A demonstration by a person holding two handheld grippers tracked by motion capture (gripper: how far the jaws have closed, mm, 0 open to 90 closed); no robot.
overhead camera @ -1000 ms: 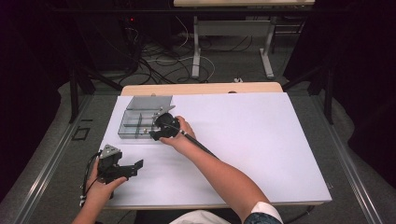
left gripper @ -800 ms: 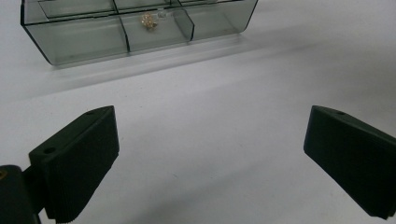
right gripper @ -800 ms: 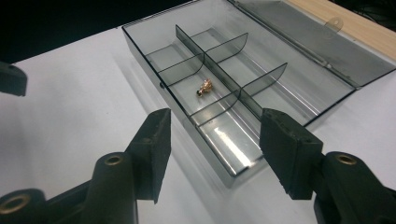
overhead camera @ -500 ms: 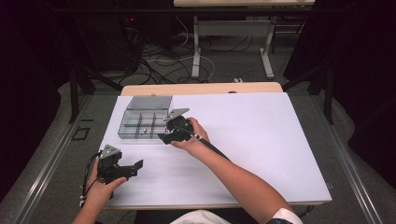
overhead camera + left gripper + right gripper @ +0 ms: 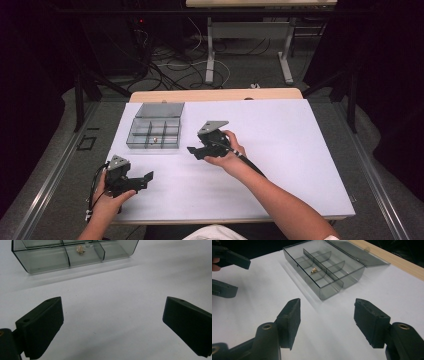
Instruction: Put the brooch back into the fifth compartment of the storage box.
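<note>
Near the far left corner of the white table top (image 5: 280,150) sits a smoky-grey clear plastic compartment box (image 5: 154,133) with its hinged lid laid open flat behind it. Its inside is split by thin dividers into small cells, and a tiny gold-coloured trinket (image 5: 154,140) lies in one of the middle cells of the nearer row; the left gripper view shows it too (image 5: 81,249), as does the right gripper view (image 5: 314,270), where the box (image 5: 325,270) stands just ahead of the jaws. The right gripper (image 5: 194,150) is held just to the right of the box, apart from it, pointing left; its jaws have just been opening, and they stand apart with nothing between them but bare table. The left gripper (image 5: 148,176) rests low near the front left edge of the table, well apart from the box, its jaws spread wide and empty over the white surface. Beyond the white top a strip of pale wooden table edge (image 5: 215,95) shows.
</note>
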